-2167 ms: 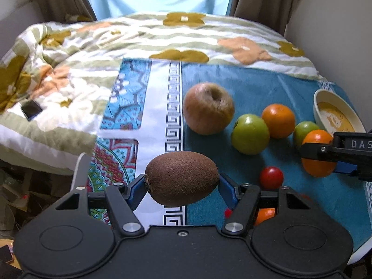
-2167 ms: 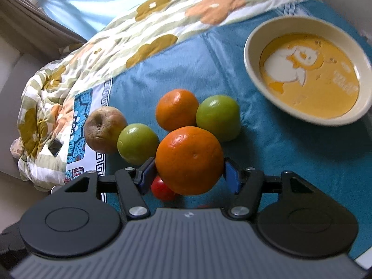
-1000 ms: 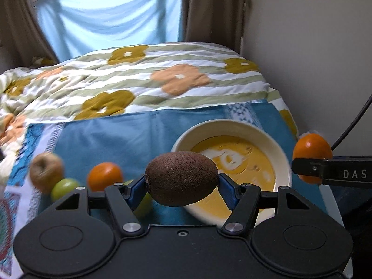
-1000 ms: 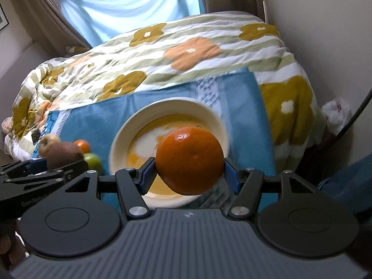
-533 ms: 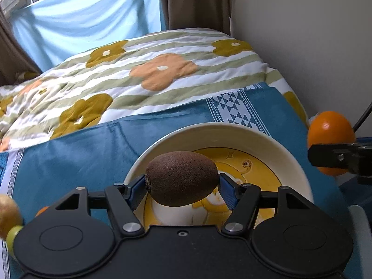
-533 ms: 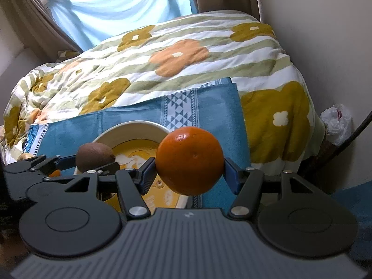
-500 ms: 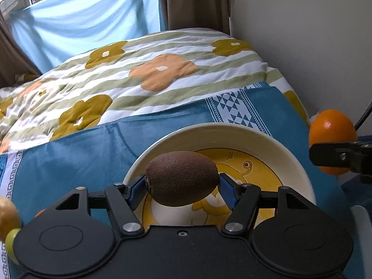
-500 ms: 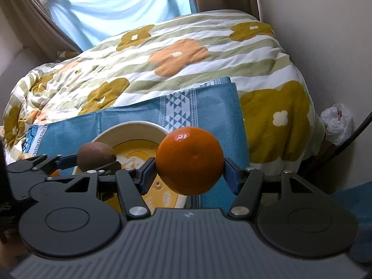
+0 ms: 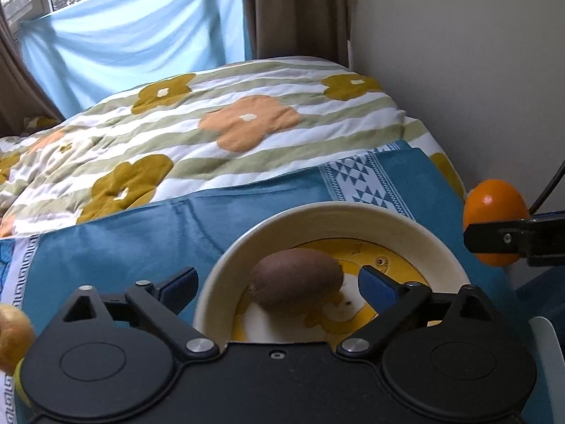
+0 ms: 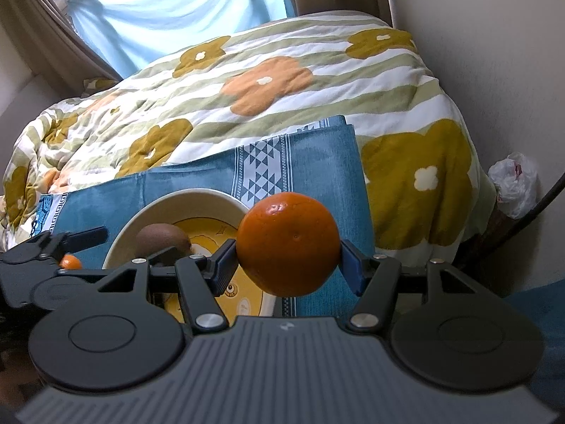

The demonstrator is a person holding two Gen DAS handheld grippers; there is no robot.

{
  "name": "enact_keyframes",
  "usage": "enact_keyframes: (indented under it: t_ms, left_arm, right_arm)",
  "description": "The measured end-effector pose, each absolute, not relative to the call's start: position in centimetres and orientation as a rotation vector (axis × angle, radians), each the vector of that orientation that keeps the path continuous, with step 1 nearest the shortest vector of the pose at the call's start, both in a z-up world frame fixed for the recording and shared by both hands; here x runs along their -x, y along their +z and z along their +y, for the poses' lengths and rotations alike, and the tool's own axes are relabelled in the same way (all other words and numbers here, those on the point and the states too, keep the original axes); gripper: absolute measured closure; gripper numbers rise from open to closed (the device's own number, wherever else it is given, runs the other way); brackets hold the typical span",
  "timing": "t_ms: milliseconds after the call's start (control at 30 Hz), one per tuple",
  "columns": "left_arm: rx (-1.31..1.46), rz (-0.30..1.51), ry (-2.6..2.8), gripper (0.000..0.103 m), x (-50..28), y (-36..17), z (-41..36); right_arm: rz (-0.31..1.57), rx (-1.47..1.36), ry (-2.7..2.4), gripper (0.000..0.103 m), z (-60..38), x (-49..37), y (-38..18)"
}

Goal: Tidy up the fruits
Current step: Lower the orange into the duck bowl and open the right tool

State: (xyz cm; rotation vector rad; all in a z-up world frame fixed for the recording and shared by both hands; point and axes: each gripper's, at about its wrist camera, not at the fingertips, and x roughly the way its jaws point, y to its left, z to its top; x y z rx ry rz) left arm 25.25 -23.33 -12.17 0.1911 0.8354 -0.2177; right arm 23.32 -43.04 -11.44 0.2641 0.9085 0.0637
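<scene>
A brown kiwi (image 9: 296,277) lies in the cream bowl (image 9: 317,213) with a yellow cartoon bottom. My left gripper (image 9: 279,288) hangs over the bowl's near rim, open and empty, its blue pads wide apart on either side of the kiwi. My right gripper (image 10: 287,259) is shut on an orange (image 10: 287,243) and holds it in the air to the right of the bowl (image 10: 141,219). The orange also shows in the left wrist view (image 9: 494,212). The kiwi (image 10: 160,238) and the left gripper (image 10: 95,243) show at the left of the right wrist view.
The bowl sits on a blue patterned cloth (image 9: 123,240) over a floral quilt (image 9: 229,123). A brownish apple (image 9: 12,332) and another orange (image 10: 70,262) lie to the left. A wall (image 9: 459,70) stands close on the right, with a white plastic bag (image 10: 515,183) beside the bed.
My left gripper has opened and let go of the kiwi, which now lies in the bowl. The right gripper still holds the orange beside the bowl.
</scene>
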Motion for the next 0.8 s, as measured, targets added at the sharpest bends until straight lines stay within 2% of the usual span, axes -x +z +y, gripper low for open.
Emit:
enact_keyframes:
  t_ms: [333, 800]
  left_arm:
    - [-0.131, 0.826, -0.140, 0.003, -21.8, -10.3, -19.9]
    - [-0.080, 0.808, -0.052, 0.003, -19.0, -9.3, -16.9]
  right_arm:
    - [0.896, -0.168, 0.142, 0.027, -40.1, -23.8, -11.1]
    - [0.888, 0.071, 0.248, 0.027, -34.6, -25.0, -14.2]
